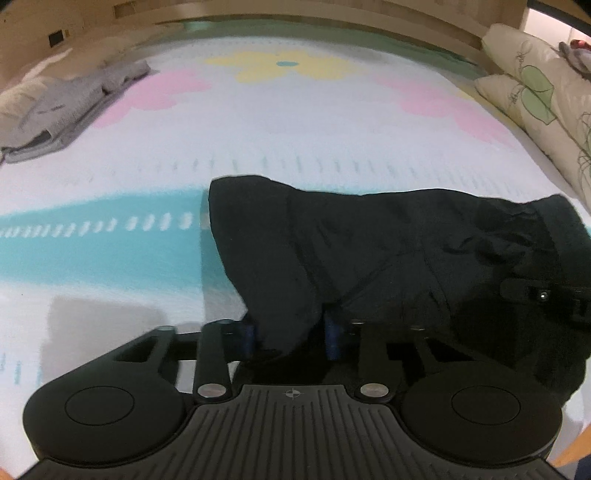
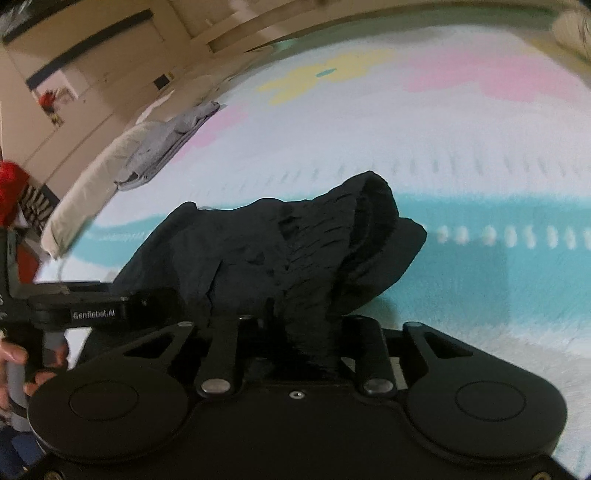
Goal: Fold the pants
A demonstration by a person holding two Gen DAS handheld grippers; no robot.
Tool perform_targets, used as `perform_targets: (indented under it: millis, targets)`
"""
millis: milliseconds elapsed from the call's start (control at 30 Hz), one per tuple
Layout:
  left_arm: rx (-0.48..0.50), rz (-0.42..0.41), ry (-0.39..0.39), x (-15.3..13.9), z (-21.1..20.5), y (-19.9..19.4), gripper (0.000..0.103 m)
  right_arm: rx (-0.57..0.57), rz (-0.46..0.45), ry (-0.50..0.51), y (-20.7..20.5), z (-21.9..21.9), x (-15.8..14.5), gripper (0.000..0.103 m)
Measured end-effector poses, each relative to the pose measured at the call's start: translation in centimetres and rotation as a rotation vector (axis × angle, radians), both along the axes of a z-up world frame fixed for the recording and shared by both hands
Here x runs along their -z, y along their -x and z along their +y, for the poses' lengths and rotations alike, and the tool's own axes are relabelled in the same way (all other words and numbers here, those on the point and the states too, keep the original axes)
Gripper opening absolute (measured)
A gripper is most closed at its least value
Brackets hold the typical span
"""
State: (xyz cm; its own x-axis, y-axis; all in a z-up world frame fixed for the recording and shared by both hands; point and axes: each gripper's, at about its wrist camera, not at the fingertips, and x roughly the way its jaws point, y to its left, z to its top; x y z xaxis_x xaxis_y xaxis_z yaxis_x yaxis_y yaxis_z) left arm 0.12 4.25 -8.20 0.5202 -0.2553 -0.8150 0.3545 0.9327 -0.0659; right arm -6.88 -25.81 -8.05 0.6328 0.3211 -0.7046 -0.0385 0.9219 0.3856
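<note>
Black pants [image 1: 406,251] lie bunched on a bed with a pastel flower blanket [image 1: 295,129]. My left gripper [image 1: 291,336] is shut on a fold of the pants at their near edge; the blue pads [image 1: 332,338] press the cloth. The right gripper's body [image 1: 543,295] shows at the pants' right side. In the right wrist view, my right gripper [image 2: 299,332] is shut on the gathered elastic waistband of the pants [image 2: 277,251], its fingertips hidden under cloth. The left gripper [image 2: 92,314] and the hand holding it show at the left.
A folded grey garment [image 1: 70,107] lies at the bed's far left, also in the right wrist view [image 2: 166,147]. Patterned pillows [image 1: 535,92] lean at the right. A wooden headboard [image 1: 295,11] runs along the far edge.
</note>
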Motion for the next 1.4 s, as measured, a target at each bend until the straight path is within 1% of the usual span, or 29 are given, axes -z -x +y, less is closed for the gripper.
perform_targets:
  millis: [33, 133, 200, 300, 600, 833, 1033, 1100, 1200, 1300, 1400]
  targets:
    - [-0.005, -0.007, -0.004, -0.3, -0.1, 0.3, 0.026, -0.004, -0.009, 0.016, 0.2, 0.3, -0.4, 0.030]
    - [-0.012, -0.032, -0.032, -1.3, -0.9, 1.0, 0.024, -0.021, -0.037, 0.053, 0.6, 1.0, -1.7, 0.029]
    - [-0.016, -0.046, -0.042, -1.9, -1.3, 1.2, 0.023, -0.023, -0.050, 0.058, 1.1, 1.2, -2.5, 0.028]
    - [-0.018, -0.064, -0.047, -2.8, -1.7, 1.3, 0.023, -0.017, -0.058, 0.069, 1.5, 1.4, -3.2, 0.027]
    - [-0.025, -0.073, -0.043, -5.2, -2.8, 1.3, 0.022, -0.008, -0.073, 0.095, 2.1, 2.1, -4.6, 0.026]
    - [0.008, -0.126, -0.039, -7.6, -4.1, -0.5, 0.022, 0.015, -0.096, 0.116, 1.4, 1.8, -6.4, 0.025]
    - [0.053, -0.183, -0.050, -10.1, -6.8, -3.9, 0.022, 0.053, -0.146, 0.131, -1.6, 0.3, -9.2, 0.025]
    - [0.061, -0.191, -0.053, -10.2, -7.9, -5.3, 0.022, 0.067, -0.157, 0.141, -3.1, -0.4, -9.8, 0.025]
    - [0.067, -0.196, -0.062, -9.7, -9.4, -7.7, 0.022, 0.091, -0.148, 0.138, -5.6, -1.5, -10.0, 0.025]
    - [0.073, -0.184, -0.076, -8.2, -10.9, -9.8, 0.022, 0.114, -0.133, 0.132, -8.2, -2.6, -9.1, 0.025]
    - [0.074, -0.145, -0.090, -5.8, -11.9, -11.9, 0.022, 0.129, -0.097, 0.131, -10.3, -3.3, -7.4, 0.025]
